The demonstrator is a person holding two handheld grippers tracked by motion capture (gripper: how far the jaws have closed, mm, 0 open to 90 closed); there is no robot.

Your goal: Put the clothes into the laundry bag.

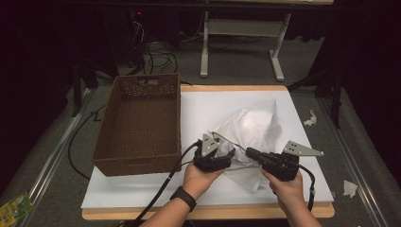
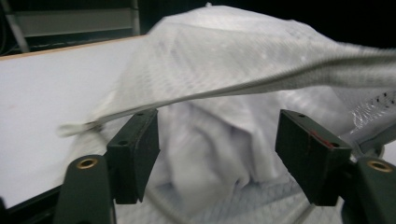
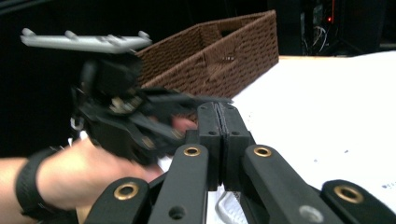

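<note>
while the left gripper [image 2: 217, 156] stands with jaws apart and nothing pinched, white mesh bag [image 1: 250, 130] draped just beyond them; right gripper [image 3: 219, 140] shut, apparently clamping a bag edge; advise recentring zipper [image 2: 243, 86] between pads before closing.

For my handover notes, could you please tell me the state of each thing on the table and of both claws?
White mesh zip bag: crumpled on the white tabletop, its zipper edge stretched taut.
Brown woven rectangular basket: upright, empty as far as its inside shows.
Left claw: jaws apart, the zipper edge running across above them, pads not pressing on it.
Right claw: jaws pressed together; whether they pinch fabric cannot be told.
</note>
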